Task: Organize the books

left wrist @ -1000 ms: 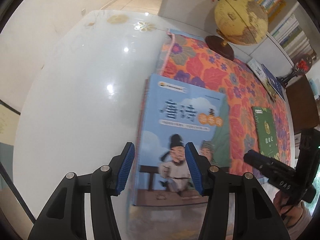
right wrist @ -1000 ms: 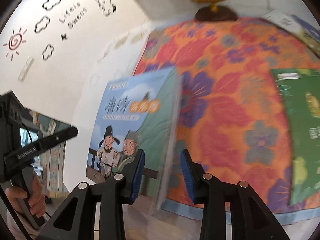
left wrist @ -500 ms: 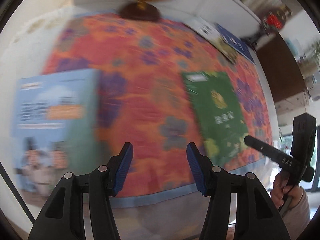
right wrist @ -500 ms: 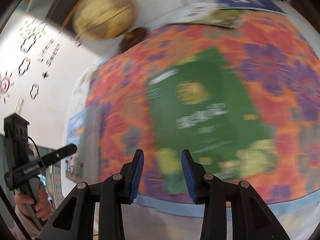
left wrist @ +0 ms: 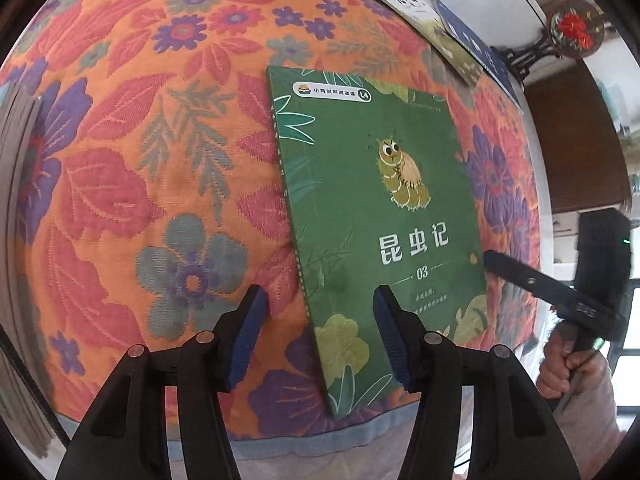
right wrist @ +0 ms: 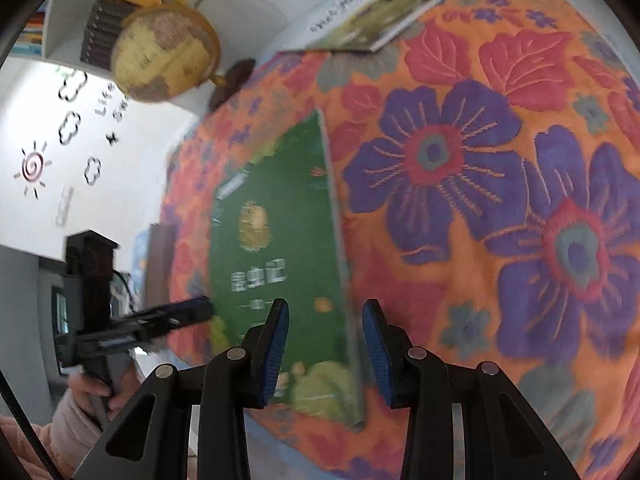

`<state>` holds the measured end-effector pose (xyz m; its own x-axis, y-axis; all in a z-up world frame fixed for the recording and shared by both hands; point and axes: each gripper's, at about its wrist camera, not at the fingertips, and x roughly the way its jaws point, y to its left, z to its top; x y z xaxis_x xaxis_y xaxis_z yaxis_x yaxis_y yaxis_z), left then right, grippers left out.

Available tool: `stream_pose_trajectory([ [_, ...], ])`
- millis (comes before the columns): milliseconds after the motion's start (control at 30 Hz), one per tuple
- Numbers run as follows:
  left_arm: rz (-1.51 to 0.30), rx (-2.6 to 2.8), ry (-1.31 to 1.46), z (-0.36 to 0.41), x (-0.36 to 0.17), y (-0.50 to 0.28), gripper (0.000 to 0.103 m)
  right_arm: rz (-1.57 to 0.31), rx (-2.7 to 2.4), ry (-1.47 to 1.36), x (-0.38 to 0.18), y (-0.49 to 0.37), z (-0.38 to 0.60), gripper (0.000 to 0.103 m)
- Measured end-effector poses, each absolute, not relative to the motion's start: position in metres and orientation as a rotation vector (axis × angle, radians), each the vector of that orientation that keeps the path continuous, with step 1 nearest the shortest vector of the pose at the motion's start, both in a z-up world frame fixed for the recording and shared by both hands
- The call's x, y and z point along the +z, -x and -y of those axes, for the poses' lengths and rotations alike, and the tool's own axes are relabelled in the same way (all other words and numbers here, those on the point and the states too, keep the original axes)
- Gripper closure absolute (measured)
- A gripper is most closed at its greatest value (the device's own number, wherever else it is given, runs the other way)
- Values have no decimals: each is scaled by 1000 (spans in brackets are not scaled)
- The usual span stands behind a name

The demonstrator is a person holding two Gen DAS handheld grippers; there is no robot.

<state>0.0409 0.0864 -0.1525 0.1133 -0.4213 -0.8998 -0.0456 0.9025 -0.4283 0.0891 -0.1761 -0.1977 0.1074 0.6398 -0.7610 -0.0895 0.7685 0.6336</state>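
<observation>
— Where is the green book?

— It lies flat, cover up, on the orange flowered cloth that covers the bench, near the cloth's blue-edged front border. The cover shows a small insect drawing and white characters.

— And the left gripper?

— It hangs over the book's near left corner. Its jaws stand apart, empty; the blue pads straddle the spine edge without touching it, one over the cloth, one over the cover. They have just been opening a little, with nothing gripped between them.

— The right gripper?

— Also parted and holding nothing. In its own view, the book's near right edge runs between the pads, yet the pads do not press on it. A hand grips its handle at the right of the left view.

— Other books?

— Two more books lie overlapped at the cloth's far edge, one with a dark blue cover. A grey page edge of another book shows at the far left. A globe stands at the bench's back corner.
</observation>
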Motion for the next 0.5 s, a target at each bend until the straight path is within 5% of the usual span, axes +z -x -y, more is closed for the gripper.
stream_pose_trajectory([
  [400,-1439,-464,576,-101,-163,-64,49,-1419,832,-603,-224,-120,181,67],
  [500,-1459,-478,573,-100,-163,-69,50,-1420,849,-629,-230,-128,176,74],
])
